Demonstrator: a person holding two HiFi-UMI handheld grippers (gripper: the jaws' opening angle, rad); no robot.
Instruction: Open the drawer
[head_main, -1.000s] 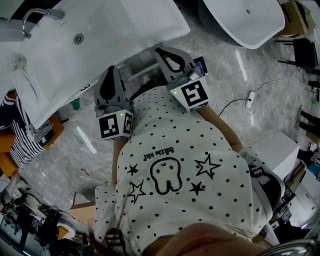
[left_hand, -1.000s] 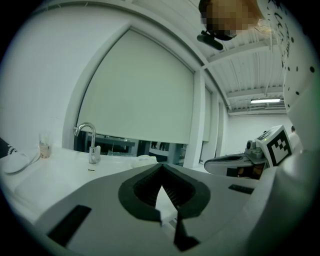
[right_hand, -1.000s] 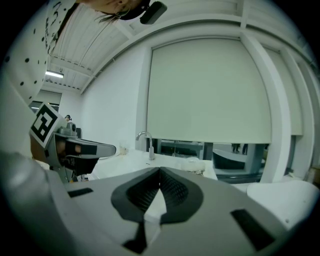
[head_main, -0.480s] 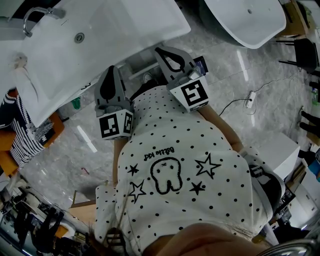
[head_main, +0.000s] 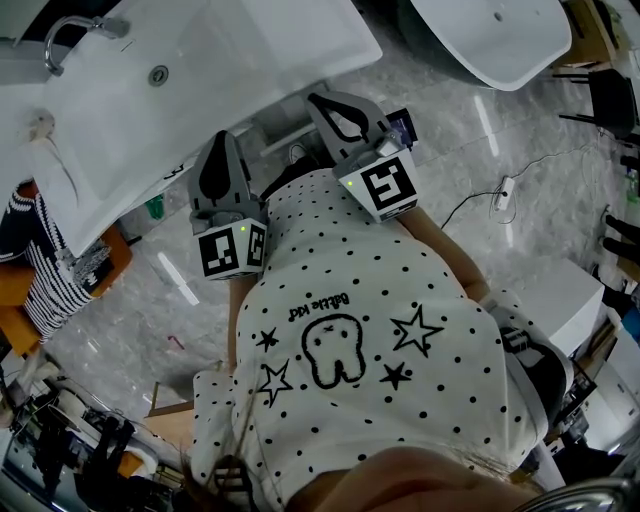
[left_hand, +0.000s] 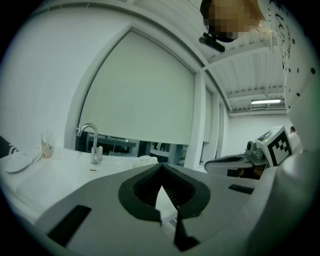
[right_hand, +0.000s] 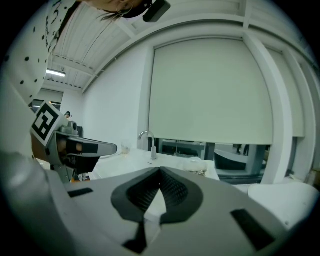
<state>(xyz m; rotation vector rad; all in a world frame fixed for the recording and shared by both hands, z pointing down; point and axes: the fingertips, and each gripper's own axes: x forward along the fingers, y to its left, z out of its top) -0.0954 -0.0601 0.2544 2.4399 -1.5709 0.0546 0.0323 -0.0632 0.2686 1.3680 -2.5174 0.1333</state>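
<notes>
Where the drawer lies: not plainly shown. I judge it to be in the white cabinet front (head_main: 283, 137) tucked under the basin's near edge, ahead of and below both sets of jaws. No handle can be made out.
Long axis: that front runs along the edge of the basin (head_main: 260, 50), crosswise to the way both grippers point.
Line of sight: both gripper views look over the basin top to the tap (left_hand: 94, 152), so the front sits beneath their aim. The jaws would likely have to drop to meet it.
Left gripper (head_main: 223, 142): jaws pressed together with nothing between them, tips by the basin edge, left of the cabinet front.
Right gripper (head_main: 320, 100): jaws likewise closed and empty, tips by the basin edge, just right of the front.
Nearer hand: the front shows between the two, a little closer to the right gripper in the head view. Depth I cannot tell.
Person: both tools are held close against the dotted shirt (head_main: 350, 330).
Against a second ago: both grippers keep the same place, aim and closed jaws. Only the head view has shifted a touch. The task looks not yet begun.
</notes>
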